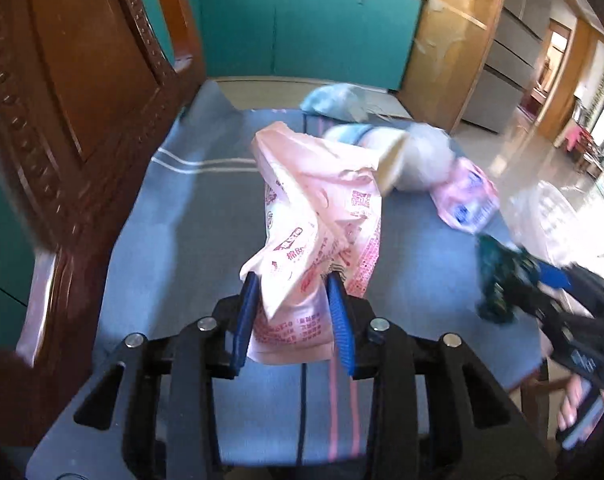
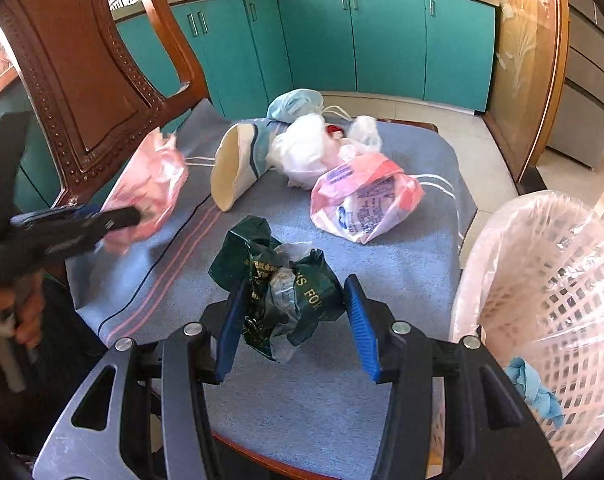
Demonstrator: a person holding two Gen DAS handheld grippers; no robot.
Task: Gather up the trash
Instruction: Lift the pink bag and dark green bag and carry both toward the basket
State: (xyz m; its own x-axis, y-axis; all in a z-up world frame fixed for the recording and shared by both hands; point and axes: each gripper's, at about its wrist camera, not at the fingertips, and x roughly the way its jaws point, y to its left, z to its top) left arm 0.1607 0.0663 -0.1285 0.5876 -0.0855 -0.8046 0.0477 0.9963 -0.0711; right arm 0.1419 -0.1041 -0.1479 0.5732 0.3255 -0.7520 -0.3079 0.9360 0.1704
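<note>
My left gripper (image 1: pixel 294 284) is shut on a crumpled pink printed plastic bag (image 1: pixel 317 220) and holds it above the blue towel (image 1: pixel 174 232); this bag also shows in the right wrist view (image 2: pixel 146 188). My right gripper (image 2: pixel 298 292) is open, its blue fingers on either side of a crumpled dark green wrapper (image 2: pixel 278 280) lying on the towel; the left wrist view shows the same wrapper (image 1: pixel 497 280). A paper cup (image 2: pixel 238 164), white plastic bag (image 2: pixel 305 152), pink-and-blue bag (image 2: pixel 365 200) and light blue mask (image 2: pixel 294 104) lie further back.
A white lattice waste basket (image 2: pixel 541 280) lined with clear plastic stands at the right, with a blue scrap (image 2: pixel 533 388) inside. A carved wooden chair back (image 2: pixel 78 72) rises at the left. Teal cabinets (image 2: pixel 381 40) are behind.
</note>
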